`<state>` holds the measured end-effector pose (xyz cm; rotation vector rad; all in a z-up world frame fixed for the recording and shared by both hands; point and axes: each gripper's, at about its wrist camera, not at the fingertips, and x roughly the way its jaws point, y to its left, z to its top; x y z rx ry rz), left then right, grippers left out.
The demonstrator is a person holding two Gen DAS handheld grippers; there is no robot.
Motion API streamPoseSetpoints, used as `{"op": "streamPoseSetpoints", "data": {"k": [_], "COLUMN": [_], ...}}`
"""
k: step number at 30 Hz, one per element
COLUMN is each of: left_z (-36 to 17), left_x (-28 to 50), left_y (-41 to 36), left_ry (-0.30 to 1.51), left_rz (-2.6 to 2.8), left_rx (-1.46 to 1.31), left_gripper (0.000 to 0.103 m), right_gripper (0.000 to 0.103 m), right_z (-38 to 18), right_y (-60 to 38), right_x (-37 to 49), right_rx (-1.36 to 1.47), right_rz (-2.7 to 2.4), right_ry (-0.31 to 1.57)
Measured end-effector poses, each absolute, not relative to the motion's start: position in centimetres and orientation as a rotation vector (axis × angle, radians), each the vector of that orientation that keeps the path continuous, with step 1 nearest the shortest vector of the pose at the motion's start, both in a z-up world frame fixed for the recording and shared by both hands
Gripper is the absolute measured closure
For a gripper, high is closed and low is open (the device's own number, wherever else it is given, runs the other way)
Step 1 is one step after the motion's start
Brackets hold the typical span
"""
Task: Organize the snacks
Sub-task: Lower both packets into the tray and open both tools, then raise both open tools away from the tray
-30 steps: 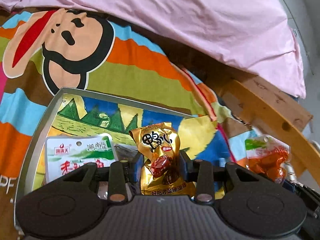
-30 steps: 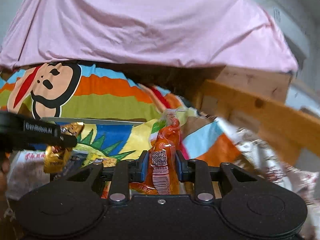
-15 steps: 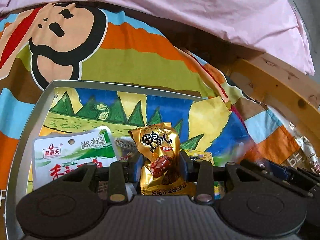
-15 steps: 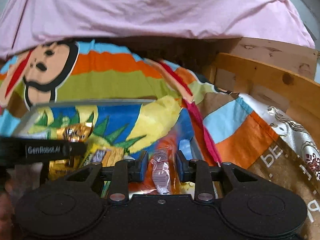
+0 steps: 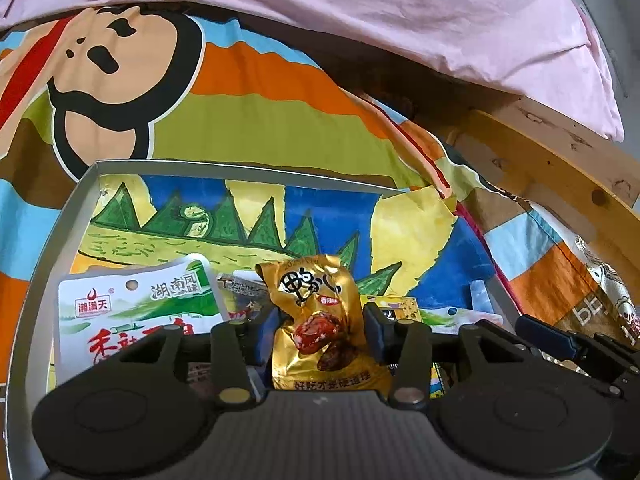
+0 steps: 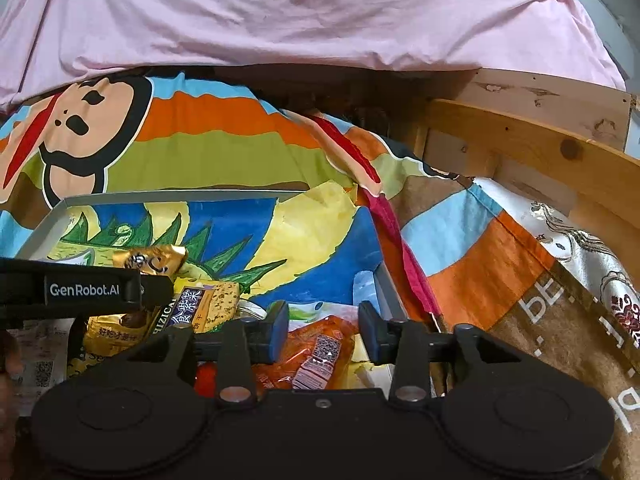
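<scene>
In the grey tray [image 5: 68,216], gold packet [image 5: 320,320] between opening left fingers [image 5: 372,326], orange packet [image 6: 316,344] below opening right fingers [image 6: 276,330].

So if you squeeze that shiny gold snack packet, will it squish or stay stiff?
The gold snack packet would probably crumple, since its foil already looks creased and dented. It seems light, a small pouch standing up between the opening jaws of the left gripper. The glossy foil may be a bit slippery, so it could slide out.
</scene>
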<state>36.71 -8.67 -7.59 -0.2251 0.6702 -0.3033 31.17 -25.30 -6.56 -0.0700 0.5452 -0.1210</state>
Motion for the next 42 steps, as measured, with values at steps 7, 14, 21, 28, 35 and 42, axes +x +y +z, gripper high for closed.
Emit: {"op": "streamPoseSetpoints", "data": {"k": [7, 14, 21, 28, 35, 42], "left_z": [-7.4, -6.6, -5.1, -2.8, -0.7, 0.8], "left_x": [36.8, 36.8, 34.7, 30.6, 25.2, 21.1], "left_y": [-7.8, -5.8, -4.7, -3.4, -2.8, -2.4], "left_ry": [0.676, 0.659, 0.623, 0.58, 0.523, 0.514], "left_rz": [-0.326, -0.344, -0.3, -0.225, -0.191, -0.158], "left_rx": [-0.289, -0.409, -0.385, -0.333, -0.269, -0.211], "left_gripper": [0.039, 0.03, 0.019, 0.005, 0.001, 0.001], "right_gripper": [0.023, 0.014, 0.003, 0.001, 0.001, 0.001], "right_z": [-6.4, -6.2, -4.1, -1.1, 1.2, 2.6], "right_y": [-25.4, -25.3, -25.4, -25.7, -26.1, -26.3], "right_x": [30.5, 29.9, 27.8, 24.1, 20.3, 16.2], "right_rx": [-0.085, -0.115, -0.08, -0.043, 0.014, 0.054], "right_rz": [-0.152, -0.167, -0.152, -0.132, -0.121, -0.125], "right_ry": [0.524, 0.507, 0.464, 0.404, 0.357, 0.333]}}
